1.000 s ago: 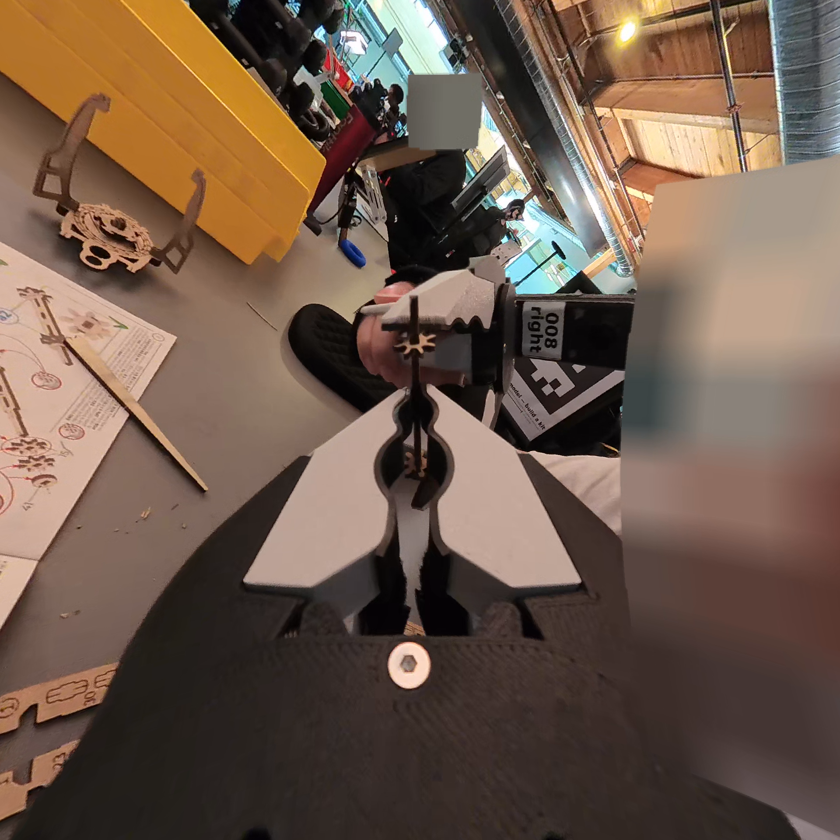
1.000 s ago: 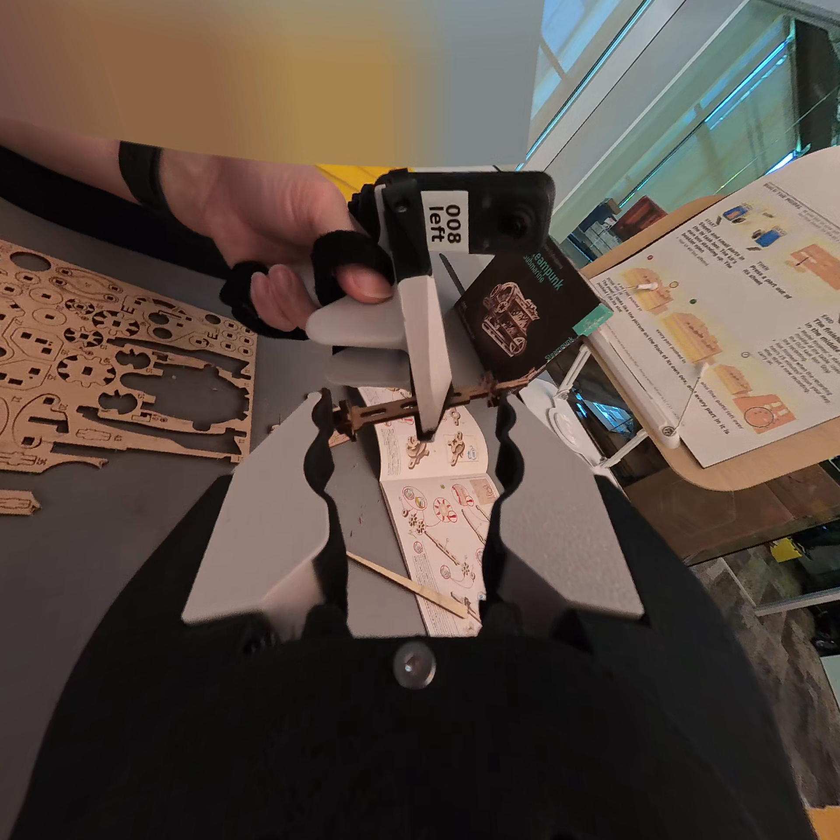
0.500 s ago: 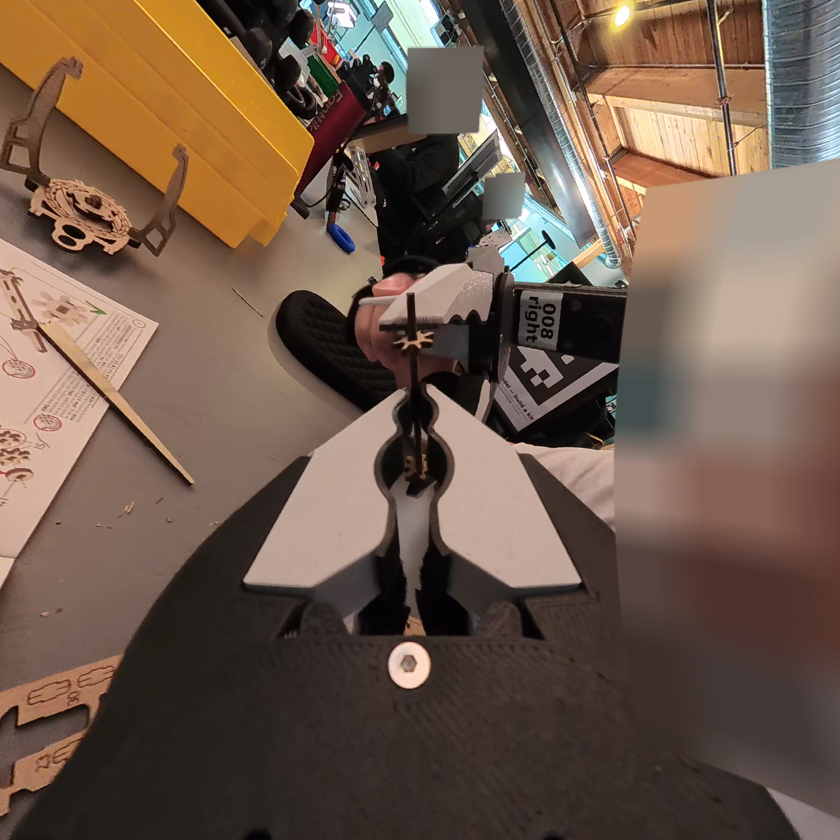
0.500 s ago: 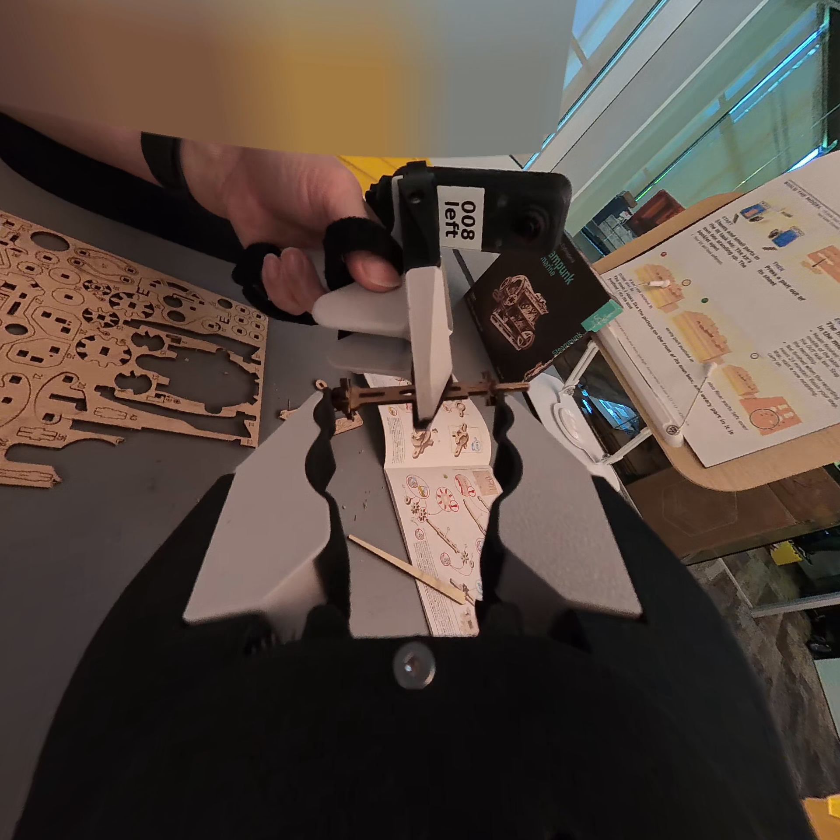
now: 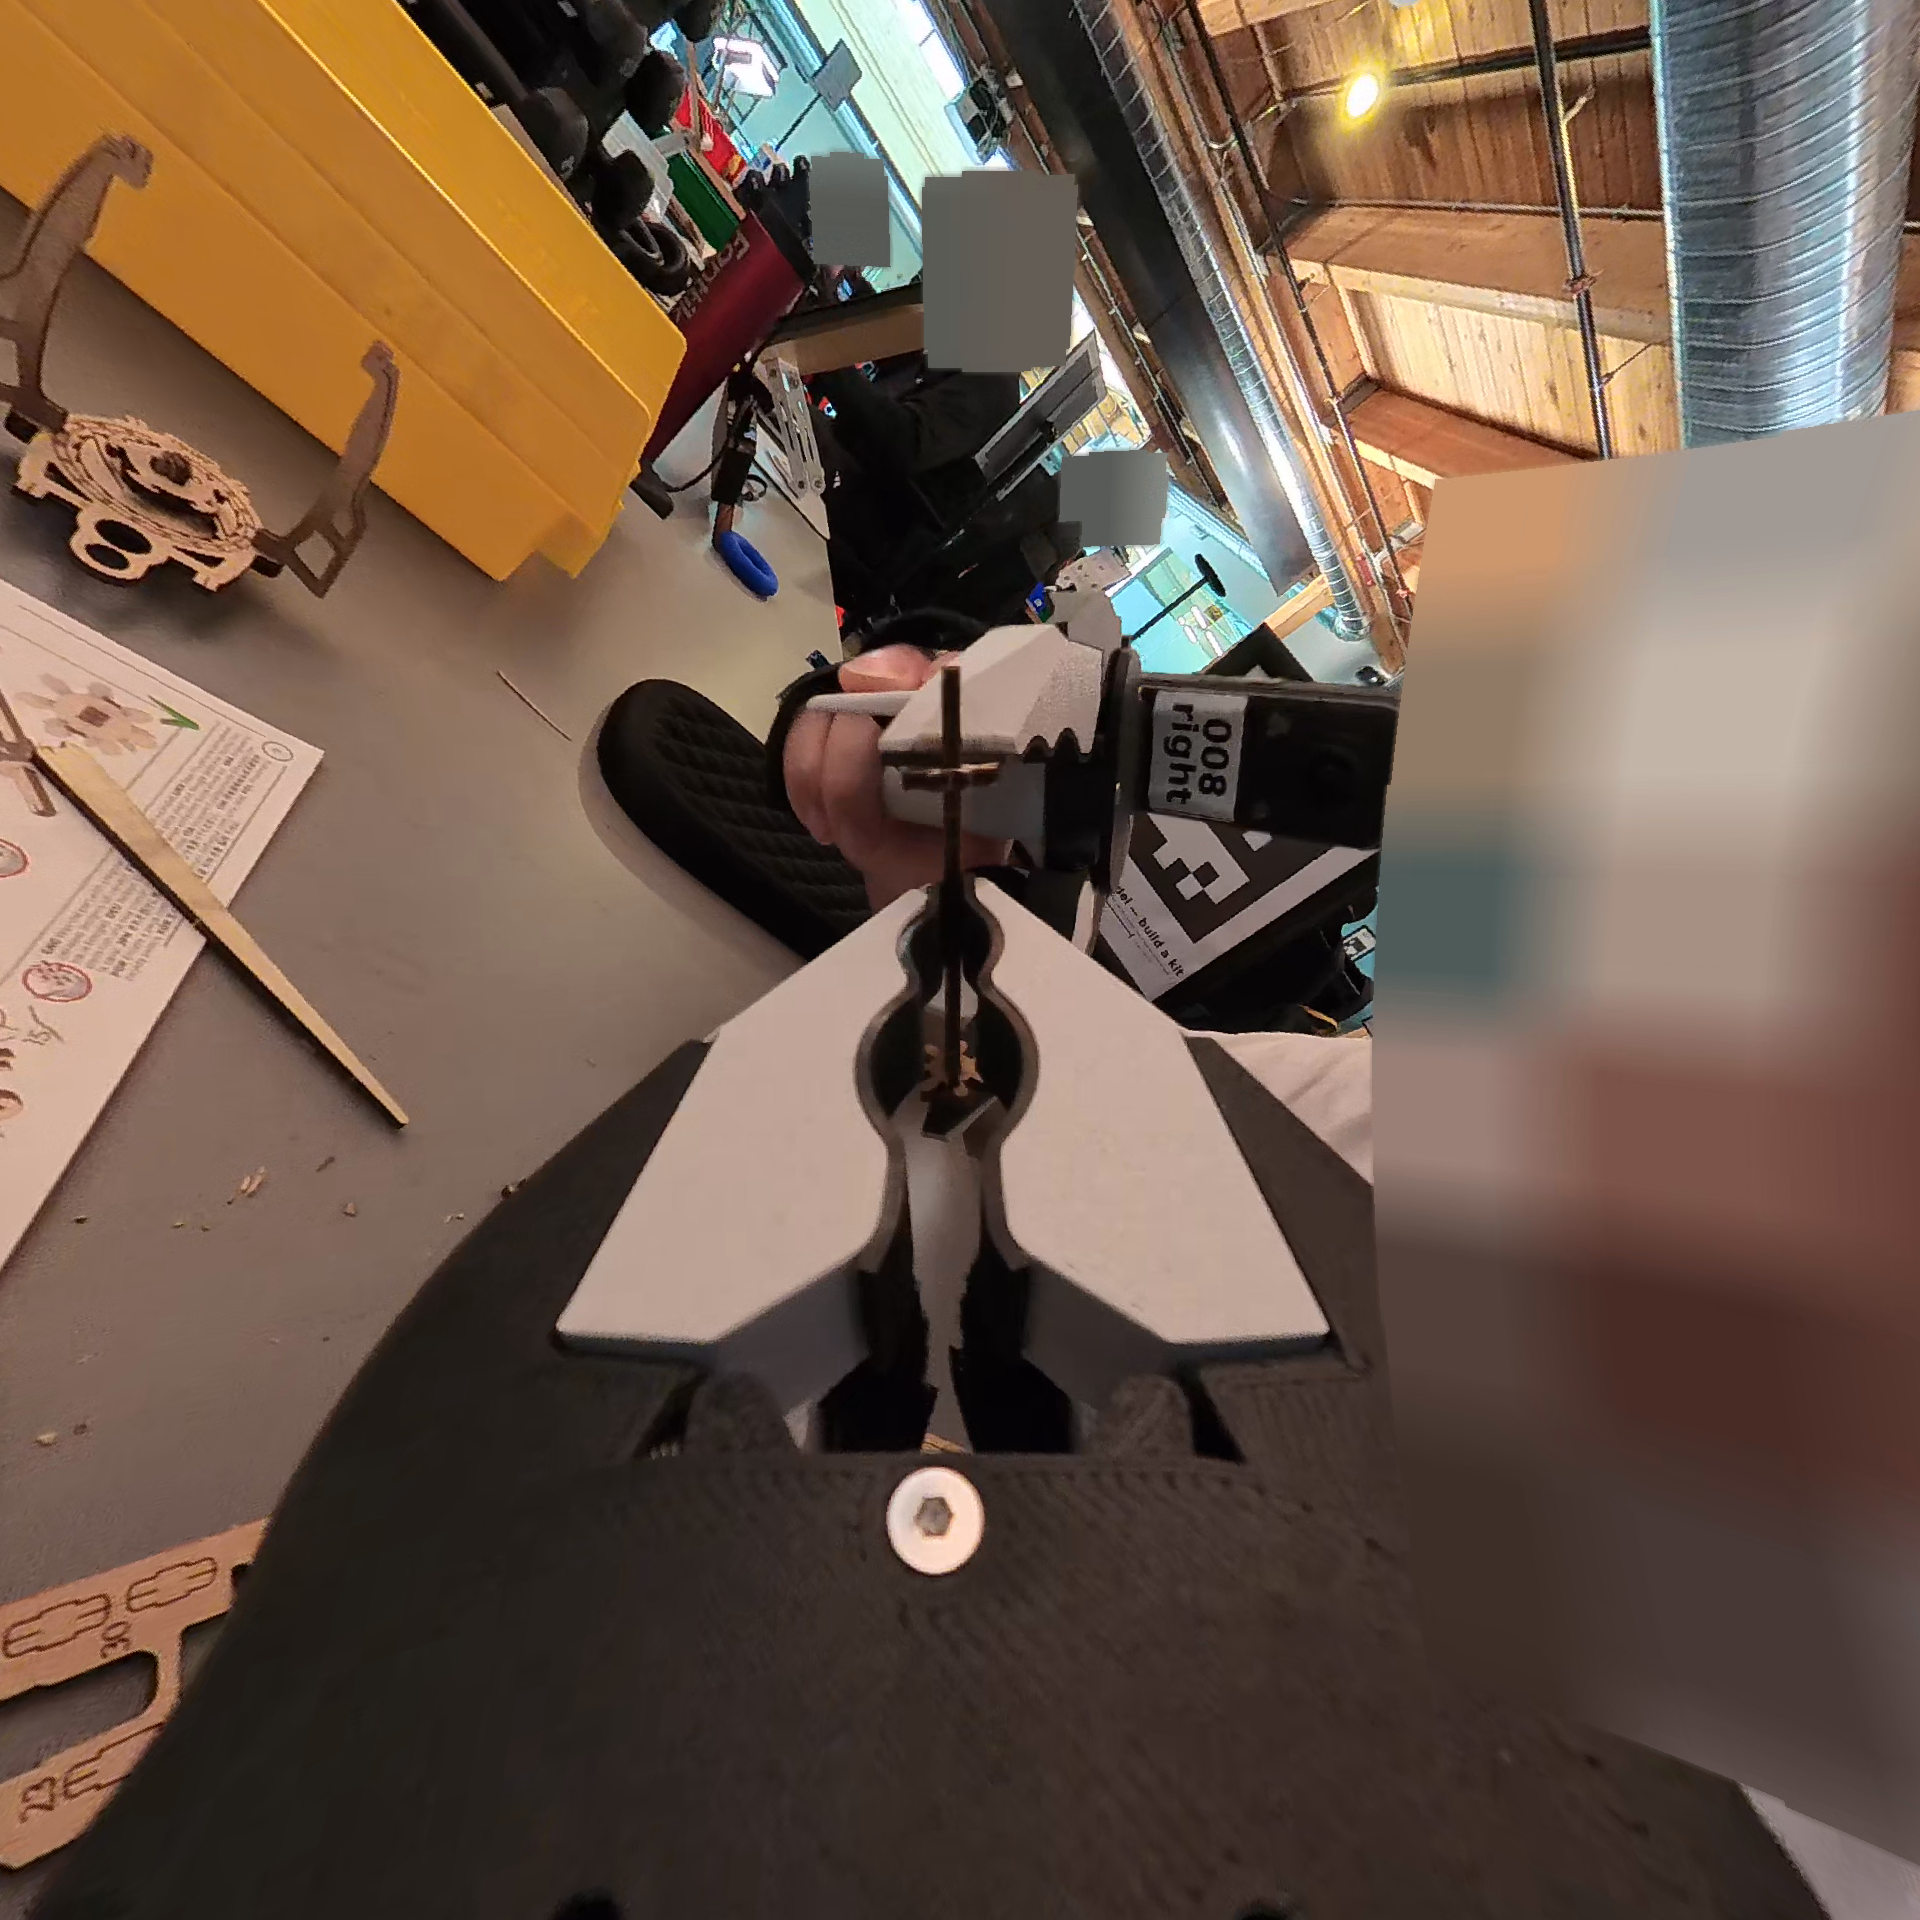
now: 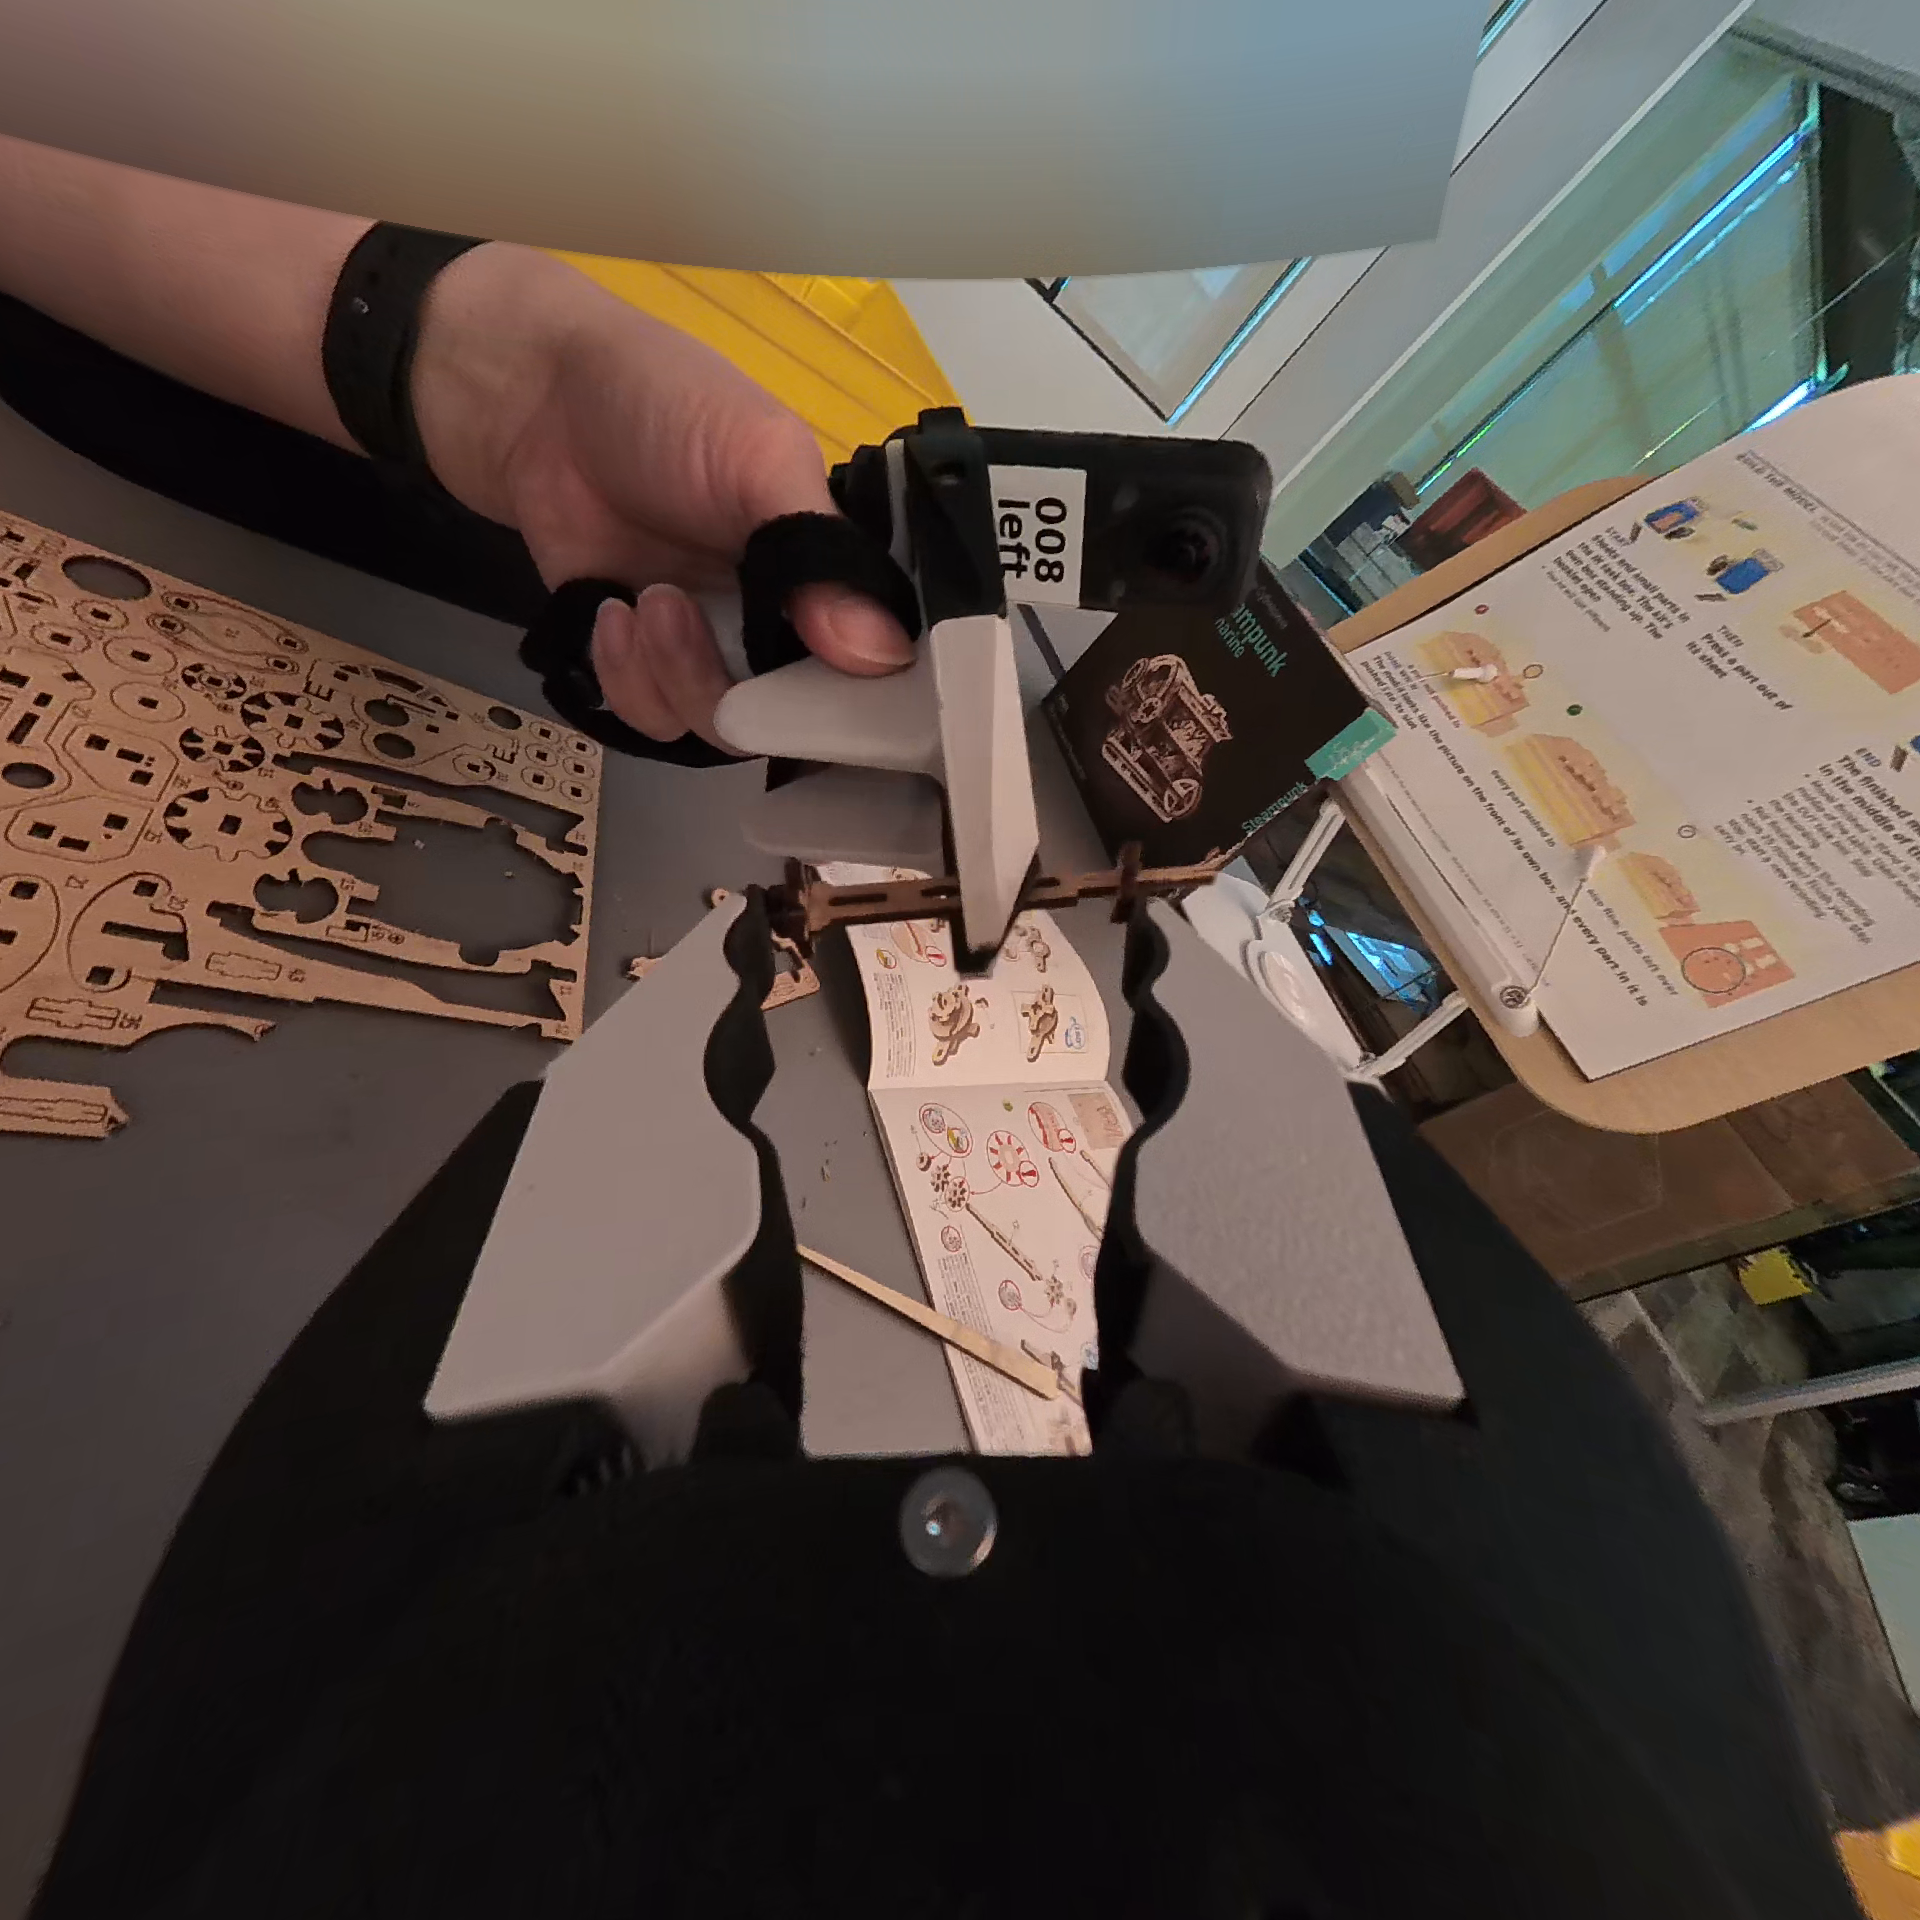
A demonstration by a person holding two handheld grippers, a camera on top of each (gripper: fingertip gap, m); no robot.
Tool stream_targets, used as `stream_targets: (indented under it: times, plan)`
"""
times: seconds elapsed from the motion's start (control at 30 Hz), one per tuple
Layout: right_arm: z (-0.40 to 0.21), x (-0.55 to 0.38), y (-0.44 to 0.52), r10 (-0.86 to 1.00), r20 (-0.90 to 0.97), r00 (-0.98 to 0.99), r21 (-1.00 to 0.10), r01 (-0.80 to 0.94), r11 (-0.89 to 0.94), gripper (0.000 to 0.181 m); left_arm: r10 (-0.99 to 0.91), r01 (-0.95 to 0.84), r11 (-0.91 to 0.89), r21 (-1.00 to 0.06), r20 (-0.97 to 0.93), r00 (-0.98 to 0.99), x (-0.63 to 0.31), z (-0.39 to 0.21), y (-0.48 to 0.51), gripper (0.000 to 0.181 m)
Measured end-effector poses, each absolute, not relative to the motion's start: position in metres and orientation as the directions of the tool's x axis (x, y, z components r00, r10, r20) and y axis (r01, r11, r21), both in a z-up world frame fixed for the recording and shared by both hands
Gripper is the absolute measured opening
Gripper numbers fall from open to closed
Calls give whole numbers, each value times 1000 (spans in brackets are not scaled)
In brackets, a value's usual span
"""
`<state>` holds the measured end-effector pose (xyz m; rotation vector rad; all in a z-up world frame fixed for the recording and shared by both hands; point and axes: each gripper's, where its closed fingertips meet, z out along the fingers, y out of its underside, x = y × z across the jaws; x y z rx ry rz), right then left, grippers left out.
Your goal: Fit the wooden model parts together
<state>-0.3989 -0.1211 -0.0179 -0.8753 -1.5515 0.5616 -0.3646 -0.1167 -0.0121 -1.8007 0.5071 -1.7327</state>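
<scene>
Left hand-held gripper [image 5: 948, 914] pinches the wooden axle [image 5: 950, 831] mid-shaft above the worktop [image 5: 436, 935]. Right hand-held gripper [image 6: 940, 935] spread wide, fingertips flanking the axle's ends; contact unclear.

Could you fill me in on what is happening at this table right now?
A person is assembling a wooden model kit with two handheld tools. The left tool is shut on a thin slotted wooden axle carrying small gears. The right tool is open, its fingertips spanning the axle's two ends. Beneath lie an instruction booklet and a punched-out part sheet.
</scene>
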Motion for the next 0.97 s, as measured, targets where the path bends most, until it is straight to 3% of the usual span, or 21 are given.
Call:
stream_targets:
  times: [0.03,0.13,0.23,0.37,0.5,0.67,0.73,0.97]
  plan:
    - [-18,-399,-121,795,607,-9,-775,218,594,67,-632,125,-761,-637,771,80,-365,-12,-116,0]
    - [-16,-399,-122,792,610,-5,-776,200,599,67,-646,124,-753,-647,761,49,-365,-8,-118,6]
    - [-7,-395,-121,823,568,8,-813,157,560,67,-749,87,-646,-758,652,117,-369,-5,-115,13]
    - [3,-389,-120,856,516,16,-852,112,511,67,-913,-72,-262,-962,223,341,-392,1,-101,70]
    - [2,-390,-121,881,474,-3,-875,113,471,66,-949,-204,38,-978,-100,300,-388,17,-126,106]
    - [6,-389,-126,911,410,-39,-908,78,412,65,-885,-377,241,-894,-362,293,-380,6,-131,89]
    - [4,-389,-131,915,396,-73,-913,81,401,66,-881,-376,265,-888,-381,279,-379,9,-135,78]
    - [6,-389,-140,924,359,-131,-929,45,367,66,-897,-390,259,-884,-370,241,-379,7,-141,69]
